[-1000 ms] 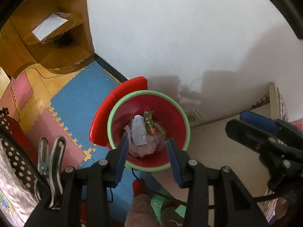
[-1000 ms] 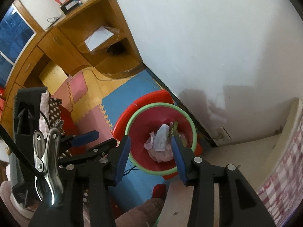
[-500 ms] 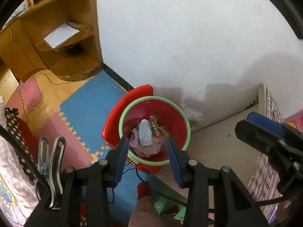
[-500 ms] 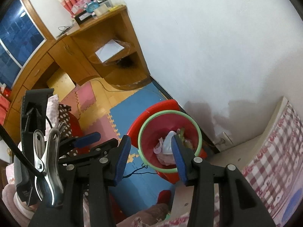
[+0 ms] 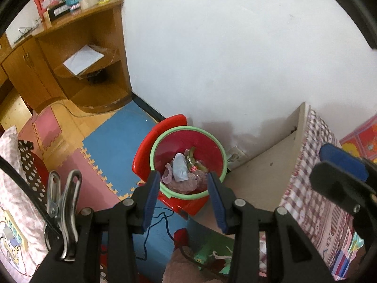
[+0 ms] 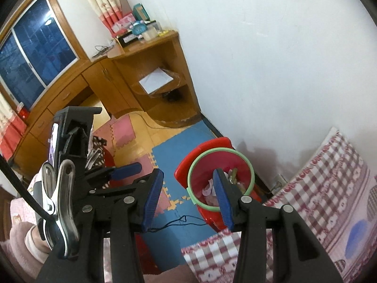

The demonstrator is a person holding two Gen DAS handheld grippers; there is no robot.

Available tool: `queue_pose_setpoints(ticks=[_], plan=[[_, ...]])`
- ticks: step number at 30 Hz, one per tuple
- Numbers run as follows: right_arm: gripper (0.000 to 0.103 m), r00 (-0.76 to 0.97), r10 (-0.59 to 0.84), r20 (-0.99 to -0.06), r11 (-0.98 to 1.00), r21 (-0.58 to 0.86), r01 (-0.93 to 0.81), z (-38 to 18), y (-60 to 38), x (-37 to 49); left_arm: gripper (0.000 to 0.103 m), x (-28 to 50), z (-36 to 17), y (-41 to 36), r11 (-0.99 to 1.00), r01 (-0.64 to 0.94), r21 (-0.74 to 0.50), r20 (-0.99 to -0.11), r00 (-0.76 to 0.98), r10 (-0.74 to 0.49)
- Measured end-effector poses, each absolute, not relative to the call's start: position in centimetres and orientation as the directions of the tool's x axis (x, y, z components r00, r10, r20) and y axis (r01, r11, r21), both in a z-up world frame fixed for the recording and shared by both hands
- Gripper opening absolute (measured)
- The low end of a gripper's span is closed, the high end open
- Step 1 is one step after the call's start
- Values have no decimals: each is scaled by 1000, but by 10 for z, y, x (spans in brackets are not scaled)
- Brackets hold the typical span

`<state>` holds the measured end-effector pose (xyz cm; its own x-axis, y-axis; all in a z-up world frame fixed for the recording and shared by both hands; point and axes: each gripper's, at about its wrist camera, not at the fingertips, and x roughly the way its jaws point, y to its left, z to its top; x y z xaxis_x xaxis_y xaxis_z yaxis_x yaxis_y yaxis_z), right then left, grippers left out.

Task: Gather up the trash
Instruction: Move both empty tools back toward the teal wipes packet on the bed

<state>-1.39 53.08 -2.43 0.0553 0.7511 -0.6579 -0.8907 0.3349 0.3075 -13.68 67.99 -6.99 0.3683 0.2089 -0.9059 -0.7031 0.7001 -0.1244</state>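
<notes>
Both grippers up high, looking down at the corner of the room.

Left hand-held gripper (image 5: 181,195): jaws apart, nothing btwn the blue pads, released. Bin (image 5: 188,162) sits just past the fingertips in the left view, lower centre of frame, well below the gripper, no contact.

Right hand-held gripper (image 6: 188,198): also parted and empty. In the right view its right pad overlaps the bin (image 6: 221,179) visually only; bin is down on the floor, centre-right of frame. Left gripper body shows at left of that frame, blue pad sticking out.

Bin: red, green rim (image 5: 155,148), red lid (image 5: 150,141) flipped up on the left side. Stands on the blue foam mat (image 5: 113,146) against the white wall (image 5: 235,47), next to the bed base (image 5: 259,172). Trash (image 5: 180,169) is inside: pale blue-white crumpled piece on top, pinkish wrapper stuff under it, some green/yellow bits to the right. Can't ID individual items beyond that.

Other stuff:
- Bed w/ red-white check sheet (image 6: 329,176), right side of both frames.
- Wall socket (image 5: 235,155) just right of the bin, low on the wall.
- Thin dark cord (image 5: 162,219) on the mat below the bin.
- Wooden desk (image 6: 146,70) upper left, w/ open shelf holding a white paper (image 6: 155,80); clock, boxes on top, blurred.
- Window (image 6: 35,54), dark outside, far upper left in right view, curtain (image 6: 103,0) beside it.
- Pink foam tiles (image 5: 77,176) + bare wood floor left of the blue mat.
- Metal clip (image 5: 63,212) on left gripper body, lower left.
</notes>
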Motion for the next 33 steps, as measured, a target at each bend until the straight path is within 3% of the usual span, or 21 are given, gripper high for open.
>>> queue_pose_setpoints(ticks=[15, 33], plan=[[46, 86, 799, -595, 381, 391, -838, -9, 403, -7, 43, -117, -8, 577, 793, -600, -106, -877, 433, 210], [46, 230, 762, -606, 542, 401, -738, -30, 241, 12, 43, -60, 11, 427, 890, -436, -135, -867, 487, 107]])
